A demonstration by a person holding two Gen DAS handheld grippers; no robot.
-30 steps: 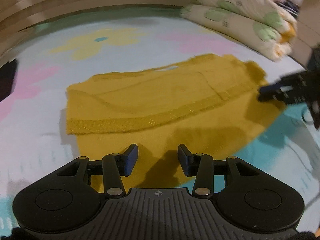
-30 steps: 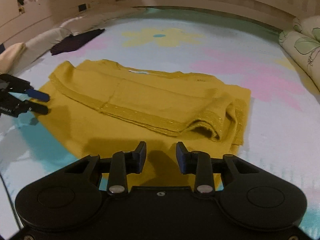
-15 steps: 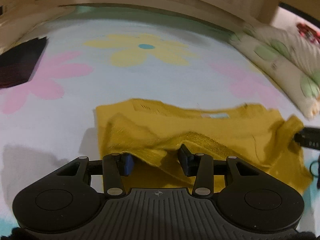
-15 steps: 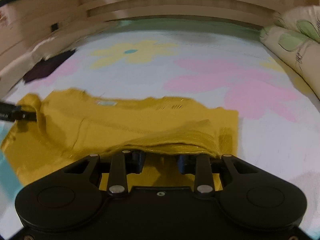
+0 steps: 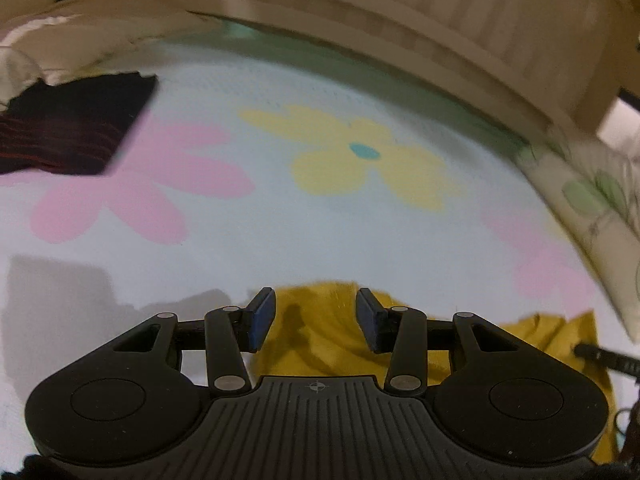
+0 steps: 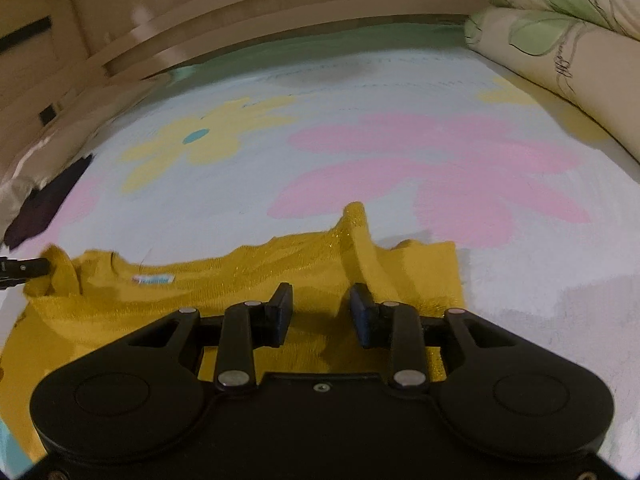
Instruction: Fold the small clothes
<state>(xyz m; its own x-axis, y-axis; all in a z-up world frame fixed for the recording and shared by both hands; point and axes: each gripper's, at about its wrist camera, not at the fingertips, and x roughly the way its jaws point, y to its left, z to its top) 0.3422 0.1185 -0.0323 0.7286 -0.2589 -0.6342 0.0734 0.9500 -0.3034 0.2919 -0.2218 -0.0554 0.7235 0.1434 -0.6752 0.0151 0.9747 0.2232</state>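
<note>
A mustard-yellow knit sweater (image 6: 248,280) lies on the flowered bed sheet, its collar label facing up. In the left wrist view only part of the sweater (image 5: 320,332) shows, under and between the fingers. My left gripper (image 5: 316,318) is open, low over the sweater's left part. My right gripper (image 6: 320,312) is open over the sweater's right part, with a raised ridge of cloth (image 6: 356,228) just beyond its fingers. Each gripper's tip shows at the other view's edge, as with the left gripper's tip (image 6: 24,268).
A dark folded garment (image 5: 72,128) lies at the far left of the sheet. Leaf-print pillows (image 6: 568,40) are stacked at the right. A wooden headboard (image 5: 400,12) runs along the far side. The sheet (image 5: 280,220) stretches ahead of the sweater.
Both grippers have pushed forward over the sweater, carrying its near part toward the collar. The sweater now shows shorter and bunched, and both grippers stand open.
</note>
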